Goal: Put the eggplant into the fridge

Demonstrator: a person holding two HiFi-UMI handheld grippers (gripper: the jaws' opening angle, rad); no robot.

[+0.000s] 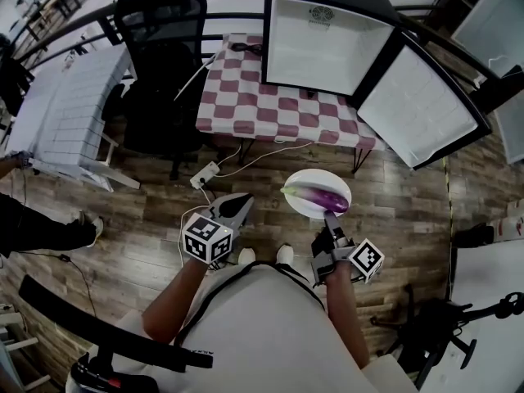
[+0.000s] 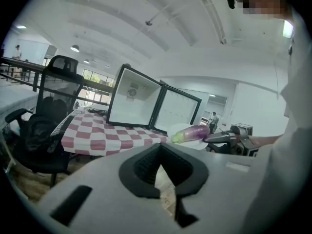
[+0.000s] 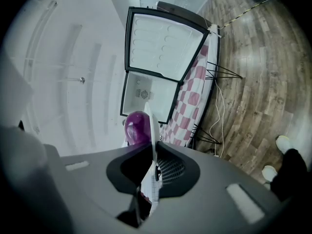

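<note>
1. While the right claw (image 1: 329, 217) is closed on the near rim of a white plate (image 1: 315, 177), the plate is held up over the wood floor (image 1: 393, 203). In the right gripper view the rim runs edge-on between the two jaws, pinched there.
2. The eggplant (image 1: 315, 196) lies across the plate, just beyond the right claw's tips. Its body is purple and its green stem end points toward the left claw's side. It is on the plate and well short of the fridge, not in it.
3. Left claw (image 1: 246, 198): jaws together, nothing between them. It sits beside the right claw, apart from it. The plate is just off to its right and not touching it.
4. A white power strip (image 1: 205, 174) with trailing cables lies on the floor just ahead of the left claw.
5. Farther ahead of both claws stands a desk (image 1: 246, 97) covered in a red-and-white checked cloth.
6. The fridge (image 1: 323, 43) stands on the desk, ahead of the right claw. Its door (image 1: 422, 105) is swung wide to the right, and the white interior faces the claws.
7. A black office chair (image 1: 160, 64) stands ahead and left of the left claw, beside the desk.
</note>
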